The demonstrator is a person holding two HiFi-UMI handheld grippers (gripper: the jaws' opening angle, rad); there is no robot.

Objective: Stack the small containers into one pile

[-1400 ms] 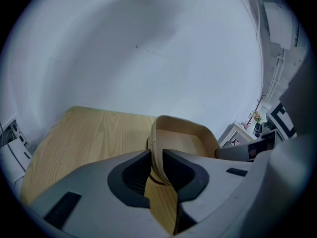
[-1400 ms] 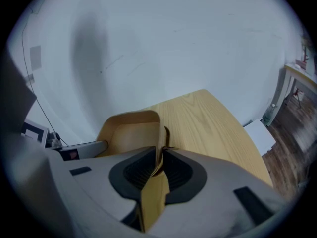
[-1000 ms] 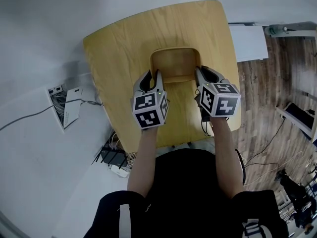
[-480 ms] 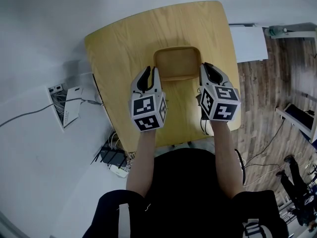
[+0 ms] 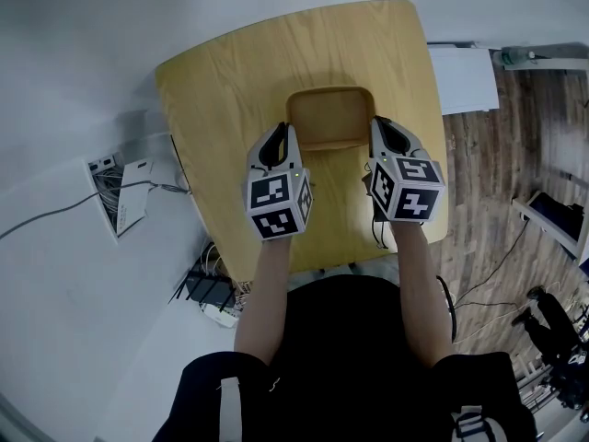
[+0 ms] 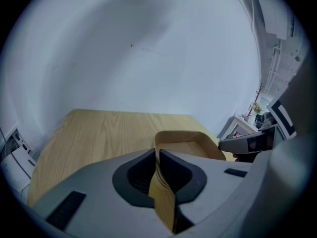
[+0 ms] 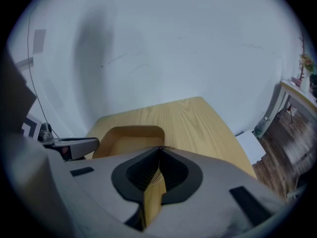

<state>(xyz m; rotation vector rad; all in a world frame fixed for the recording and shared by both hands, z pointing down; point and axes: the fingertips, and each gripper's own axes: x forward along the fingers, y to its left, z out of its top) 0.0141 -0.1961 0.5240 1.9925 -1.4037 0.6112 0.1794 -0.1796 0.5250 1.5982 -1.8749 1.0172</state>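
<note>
Both tongs are on it now: the wooden container (image 5: pixel 329 118) sits dead centre on the light wooden table (image 5: pixel 230 81), open side up, and a gripper has it from each flank. At its 9 o'clock the left gripper (image 5: pixel 283 134) has just been closing, and its own view shows the pads clamped on the container's left wall, the thin wooden edge running up between them. Over at 3 o'clock the right gripper (image 5: pixel 377 127) has just been closing too, its tips meeting over the right wall with the wood pinched between the pads. Both point down and away from the person, marker cubes towards the camera.
</note>
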